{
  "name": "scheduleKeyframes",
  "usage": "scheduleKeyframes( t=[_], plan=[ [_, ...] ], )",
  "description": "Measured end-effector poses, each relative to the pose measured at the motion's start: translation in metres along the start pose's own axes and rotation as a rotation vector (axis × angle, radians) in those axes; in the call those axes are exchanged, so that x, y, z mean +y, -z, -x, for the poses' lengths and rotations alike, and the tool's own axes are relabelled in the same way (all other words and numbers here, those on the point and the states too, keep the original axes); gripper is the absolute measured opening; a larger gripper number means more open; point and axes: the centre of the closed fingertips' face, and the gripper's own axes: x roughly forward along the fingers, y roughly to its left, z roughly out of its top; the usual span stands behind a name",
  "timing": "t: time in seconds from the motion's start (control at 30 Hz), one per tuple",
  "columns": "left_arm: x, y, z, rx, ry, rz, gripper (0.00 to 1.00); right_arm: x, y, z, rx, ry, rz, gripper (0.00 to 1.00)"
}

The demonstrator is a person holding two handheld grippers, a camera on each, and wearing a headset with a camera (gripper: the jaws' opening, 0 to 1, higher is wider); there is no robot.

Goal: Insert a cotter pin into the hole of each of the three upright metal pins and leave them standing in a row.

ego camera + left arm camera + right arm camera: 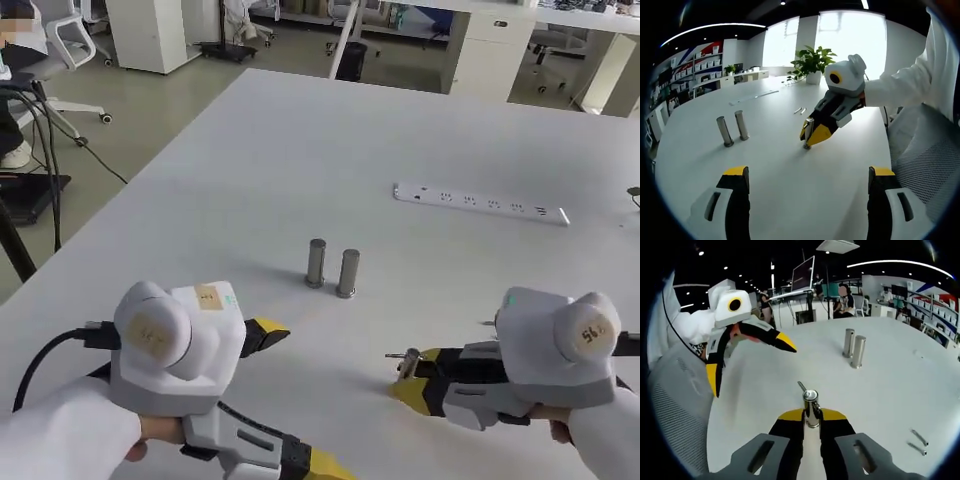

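- The right gripper has its jaws clamped on an upright metal pin. A thin cotter pin juts from near the pin's top toward eleven o'clock.
- The left gripper grips nothing, its jaws spread wide above the white table.
- In the head view, a second pin and a third pin stand side by side, just apart, at eleven o'clock from the held one.
- Loose cotter pins lie at four o'clock in the right gripper view.
- A power strip lies at one o'clock, well apart.
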Motion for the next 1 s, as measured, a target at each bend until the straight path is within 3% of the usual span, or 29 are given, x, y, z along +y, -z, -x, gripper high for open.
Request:
scheduleKeyframes(
  t=[0.27, 0.7, 1.0],
  plan=[
    [0.002, -0.001, 0.003, -0.01, -0.015, 0.005, 0.99, -0.001, -0.006, -0.003, -0.019, 0.004, 0.008, 0.04],
    [0.006, -0.002, 0.006, -0.019, -0.033, 0.016, 0.98, -0.027, -0.019, -0.015, -0.021, 0.066, 0.015, 0.04],
    [0.008, -0.001, 0.005, -0.016, -0.052, 0.03, 0.96, -0.03, -0.017, -0.021, -0.006, 0.056, 0.036, 0.04]
  ],
)
